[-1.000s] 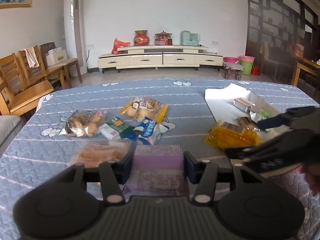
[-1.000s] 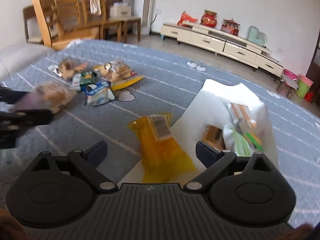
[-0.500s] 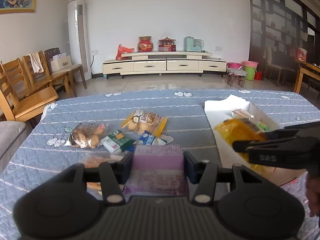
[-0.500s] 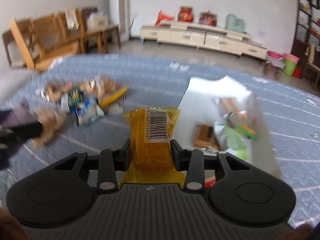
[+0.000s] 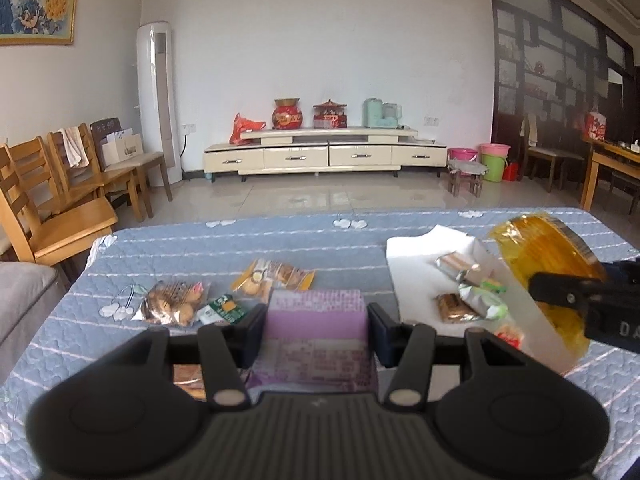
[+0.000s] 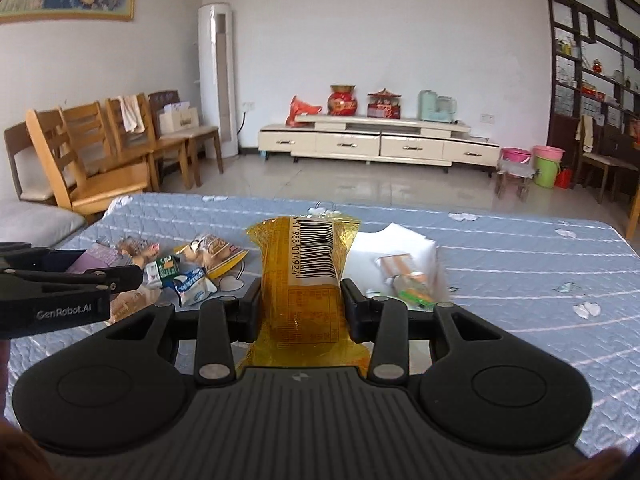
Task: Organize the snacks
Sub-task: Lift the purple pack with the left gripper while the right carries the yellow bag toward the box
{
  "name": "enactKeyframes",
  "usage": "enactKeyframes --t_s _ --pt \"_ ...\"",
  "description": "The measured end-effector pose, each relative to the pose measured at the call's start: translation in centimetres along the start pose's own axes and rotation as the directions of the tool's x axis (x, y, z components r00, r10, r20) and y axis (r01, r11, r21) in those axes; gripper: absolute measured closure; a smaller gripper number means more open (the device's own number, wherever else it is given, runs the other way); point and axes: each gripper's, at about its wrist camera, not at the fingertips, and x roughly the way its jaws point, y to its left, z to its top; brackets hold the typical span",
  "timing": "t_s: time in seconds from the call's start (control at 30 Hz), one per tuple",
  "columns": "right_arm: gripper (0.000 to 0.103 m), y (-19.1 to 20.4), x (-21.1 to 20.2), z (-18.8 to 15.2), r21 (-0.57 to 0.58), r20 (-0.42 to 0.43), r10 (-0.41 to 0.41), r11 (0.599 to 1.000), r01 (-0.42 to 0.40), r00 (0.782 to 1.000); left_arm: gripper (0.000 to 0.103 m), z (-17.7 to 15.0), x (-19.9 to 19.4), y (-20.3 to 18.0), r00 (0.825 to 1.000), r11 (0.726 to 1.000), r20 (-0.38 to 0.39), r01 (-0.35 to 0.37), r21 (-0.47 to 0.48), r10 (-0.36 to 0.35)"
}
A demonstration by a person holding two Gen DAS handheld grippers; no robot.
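The left hand-held gripper [image 5: 316, 330] points forward and somewhat downward, its jaws partly closed, both pads pressed flat against the sides of a purple packet [image 5: 318, 322] — a firm clamp. The right hand-held gripper [image 6: 300, 310] is angled much the same, jaws drawn in tight on a yellow packet [image 6: 306, 280] that stands up between the fingers [image 6: 356, 312]. Seen from the right wrist, the left one sits off to the left, level with it.

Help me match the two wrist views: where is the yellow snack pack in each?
Left wrist: yellow pack at the right edge, clamped in the right gripper, above the white box.
Right wrist: pack at centre, between the gripper's fingers.
Shared landmark: TV cabinet.
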Motion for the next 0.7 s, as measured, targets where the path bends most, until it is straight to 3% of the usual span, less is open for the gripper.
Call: enactKeyframes --t_s 0.3,0.7 --pt "0.055 -1.7 -3.7 0.1 0.016 0.046 -0.044 0.999 0.043 0.998 0.05 1.0 -1.1 -1.8 0.999 1.0 0.028 0.026 0.015 -0.027" --pt "0.055 -2.8 -4.2 -0.1 0.02 0.092 -0.077 0.997 0.076 0.993 0.051 1.6 -1.5 -4.1 0.998 0.998 0.043 0.047 0.051 -0.049"
